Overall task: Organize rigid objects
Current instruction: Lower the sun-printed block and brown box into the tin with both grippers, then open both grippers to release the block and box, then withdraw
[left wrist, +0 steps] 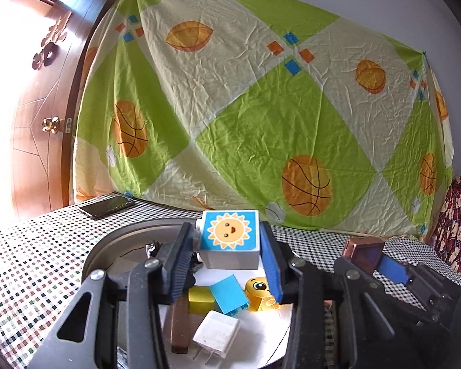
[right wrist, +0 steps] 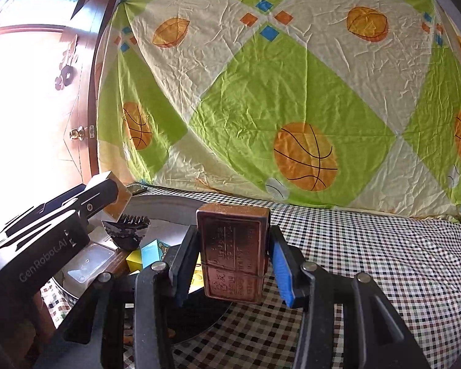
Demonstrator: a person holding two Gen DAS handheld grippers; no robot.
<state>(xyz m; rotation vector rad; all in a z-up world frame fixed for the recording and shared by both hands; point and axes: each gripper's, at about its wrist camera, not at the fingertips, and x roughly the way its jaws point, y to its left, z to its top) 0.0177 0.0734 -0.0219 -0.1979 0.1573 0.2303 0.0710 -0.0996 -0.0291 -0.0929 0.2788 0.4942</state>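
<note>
My left gripper [left wrist: 227,264] is shut on a cube block with a sun face on blue [left wrist: 230,236], held above a round metal tray [left wrist: 123,238]. In the tray lie a yellow block [left wrist: 199,299], a blue block [left wrist: 229,295], a yellow duck block [left wrist: 259,292], a white charger plug [left wrist: 216,333] and a brown bar [left wrist: 179,326]. My right gripper [right wrist: 233,267] is shut on an embossed copper-coloured box [right wrist: 233,255], held upright over the tray's right rim [right wrist: 156,200]. From the right wrist, the left gripper [right wrist: 116,203] shows at the left with its block [right wrist: 121,198].
A black phone [left wrist: 106,206] lies on the checkered tablecloth [right wrist: 368,261] behind the tray. A black hair clip [right wrist: 127,230] and a clear plastic box [right wrist: 89,261] sit in the tray's left part. A basketball-print sheet [right wrist: 261,92] hangs behind; a wooden door [left wrist: 37,123] stands left.
</note>
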